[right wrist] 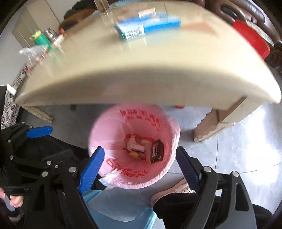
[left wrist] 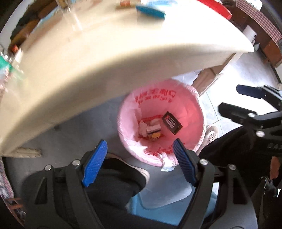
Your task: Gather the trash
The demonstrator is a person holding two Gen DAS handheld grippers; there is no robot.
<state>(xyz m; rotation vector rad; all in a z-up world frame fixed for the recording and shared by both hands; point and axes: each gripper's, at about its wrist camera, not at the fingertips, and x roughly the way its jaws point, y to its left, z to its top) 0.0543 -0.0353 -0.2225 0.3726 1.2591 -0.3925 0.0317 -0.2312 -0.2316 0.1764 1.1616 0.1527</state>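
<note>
A bin lined with a pink bag (left wrist: pixel 192 104) (right wrist: pixel 109 126) stands on the floor at the table's front edge. Inside lie a black box (left wrist: pixel 171 122) (right wrist: pixel 156 150), a small white carton (left wrist: pixel 153 130) (right wrist: pixel 136 147) and crumpled scraps. My left gripper (left wrist: pixel 141 149) is open and empty above the bin's near rim. My right gripper (right wrist: pixel 139 156) is open and empty, also over the bin; it shows in the left wrist view (left wrist: pixel 230 98) at the right. A blue-and-white carton (right wrist: pixel 146 28) (left wrist: pixel 150 11) lies on the cream table (left wrist: pixel 105 52) (right wrist: pixel 158 70).
A red object (right wrist: pixel 250 37) (left wrist: pixel 215 8) sits at the table's far right. A green bottle (right wrist: pixel 40 39), a clear plastic bag (right wrist: pixel 33 52) and glass jars stand at the left end. A table leg (right wrist: pixel 209 126) stands right of the bin. A light blue stool (right wrist: pixel 119 207) and shoes are below.
</note>
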